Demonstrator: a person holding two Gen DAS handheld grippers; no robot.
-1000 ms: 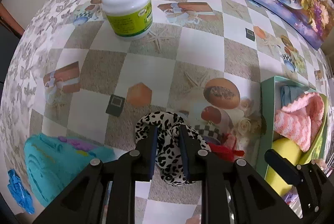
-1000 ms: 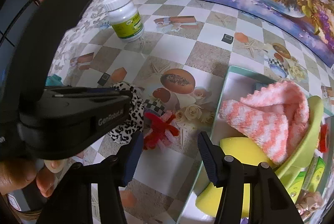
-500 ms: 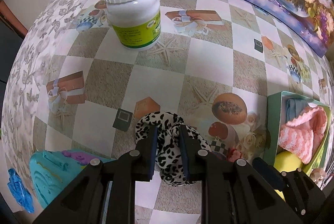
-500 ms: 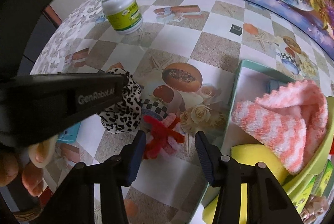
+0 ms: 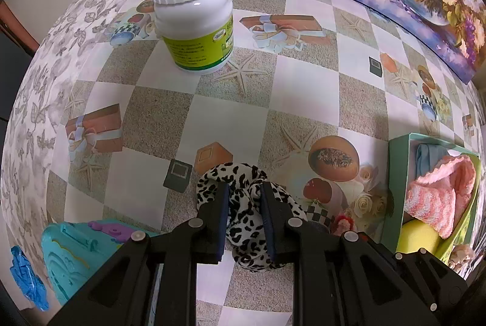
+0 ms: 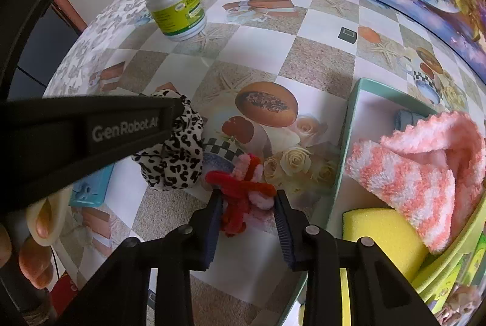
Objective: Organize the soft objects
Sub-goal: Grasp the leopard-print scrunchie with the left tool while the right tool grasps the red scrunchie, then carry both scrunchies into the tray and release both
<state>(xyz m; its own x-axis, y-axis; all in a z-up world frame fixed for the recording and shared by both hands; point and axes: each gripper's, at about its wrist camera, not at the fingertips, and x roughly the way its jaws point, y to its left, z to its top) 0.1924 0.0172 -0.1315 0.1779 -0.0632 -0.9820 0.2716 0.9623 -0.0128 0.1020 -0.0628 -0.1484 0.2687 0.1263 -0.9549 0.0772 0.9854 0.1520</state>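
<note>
- Left gripper (image 5: 243, 189): jaws clamped on leopard-print scrunchie (image 5: 243, 204), a black-on-white spotted fabric, bunched & crumpled, on checkered tablecloth (image 5: 231, 113).
- Right gripper (image 6: 247, 198): jaws have just been closing, now either side of red & pink fuzzy pipe-cleaner bundle (image 6: 243, 189); pads look to be touching its ends.
- Bundle is twisted & fluffy, on the cloth just at 3 o'clock of scrunchie.
- Teal box (image 6: 349, 125) at 3 o'clock of bundle; it holds a pink striped fuzzy cloth (image 6: 410, 174) & yellow sponge (image 6: 379, 232).
- White bottle (image 5: 191, 13) w/ green label at 12 o'clock, well apart.
</note>
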